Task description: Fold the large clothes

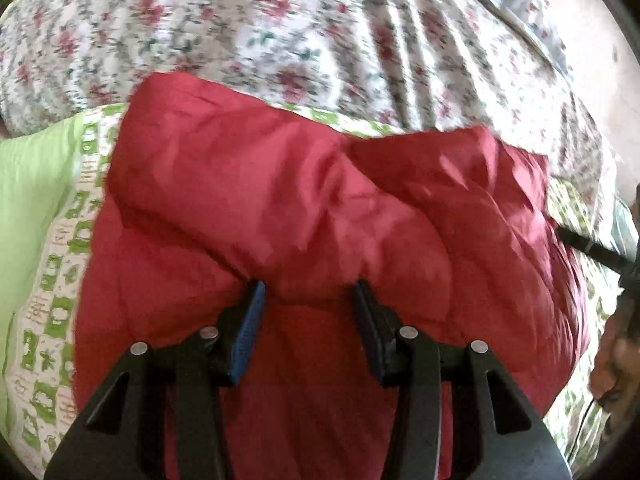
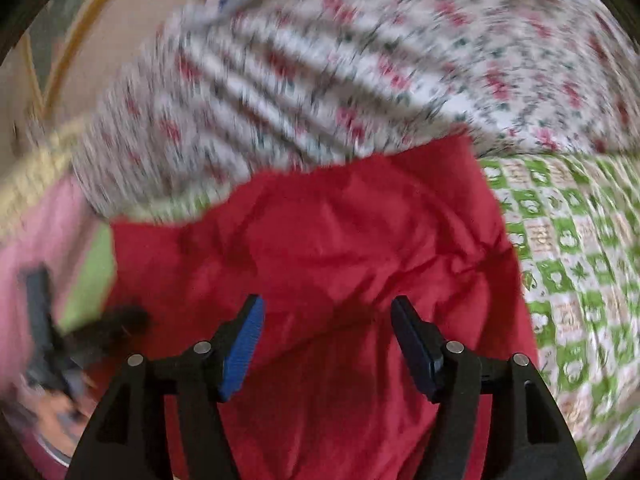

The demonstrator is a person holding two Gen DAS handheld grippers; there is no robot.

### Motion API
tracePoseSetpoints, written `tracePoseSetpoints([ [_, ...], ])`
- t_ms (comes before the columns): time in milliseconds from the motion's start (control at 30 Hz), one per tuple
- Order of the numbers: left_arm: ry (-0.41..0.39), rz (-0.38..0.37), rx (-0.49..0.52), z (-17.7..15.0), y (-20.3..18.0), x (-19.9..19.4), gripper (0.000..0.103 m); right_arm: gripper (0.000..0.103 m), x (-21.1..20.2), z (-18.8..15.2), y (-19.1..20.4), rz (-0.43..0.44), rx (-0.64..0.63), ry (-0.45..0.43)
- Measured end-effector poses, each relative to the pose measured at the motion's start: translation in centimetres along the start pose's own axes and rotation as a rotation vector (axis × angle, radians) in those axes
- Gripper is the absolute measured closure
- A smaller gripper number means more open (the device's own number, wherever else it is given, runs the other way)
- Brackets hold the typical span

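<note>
A large red padded garment (image 1: 304,208) lies folded over itself on a bed, a thick fold running across its middle. It also fills the right wrist view (image 2: 328,240). My left gripper (image 1: 308,292) is open, its fingertips at the near edge of the fold, the fabric bulging between them. My right gripper (image 2: 326,316) is open and empty just above the red fabric. The left gripper shows blurred at the left of the right wrist view (image 2: 44,332). Part of the right gripper shows at the right edge of the left wrist view (image 1: 624,268).
The garment rests on a green-and-white patterned blanket (image 1: 60,280), also seen in the right wrist view (image 2: 576,272). Behind it lies a floral sheet (image 1: 280,32). A pink cloth (image 2: 36,232) is at the left of the right wrist view.
</note>
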State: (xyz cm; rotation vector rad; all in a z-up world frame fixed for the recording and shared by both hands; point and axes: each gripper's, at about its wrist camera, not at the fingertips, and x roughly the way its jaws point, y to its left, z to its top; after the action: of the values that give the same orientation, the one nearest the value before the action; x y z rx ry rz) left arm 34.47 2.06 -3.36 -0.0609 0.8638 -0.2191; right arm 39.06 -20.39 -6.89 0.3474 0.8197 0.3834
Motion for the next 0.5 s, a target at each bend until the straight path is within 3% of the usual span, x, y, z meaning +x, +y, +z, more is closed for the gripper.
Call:
tracePoseSetpoints([
  [100, 0.015, 0.015, -0.071, 0.7, 2.1, 0.8, 0.059, 0.036, 3.1, 0.1, -0.8, -0.061, -0.001, 0.075],
  [267, 0.06, 0.011, -0.122, 1.4, 3.6, 3.4, 0.059, 0.036, 5.3, 0.4, -3.3, -0.043, 0.077, 0.098],
  [500, 0.077, 0.006, -0.141, 1.5, 3.9, 5.1, 0.059, 0.035, 6.4, 0.0, -4.0, -0.051, 0.09, 0.087],
])
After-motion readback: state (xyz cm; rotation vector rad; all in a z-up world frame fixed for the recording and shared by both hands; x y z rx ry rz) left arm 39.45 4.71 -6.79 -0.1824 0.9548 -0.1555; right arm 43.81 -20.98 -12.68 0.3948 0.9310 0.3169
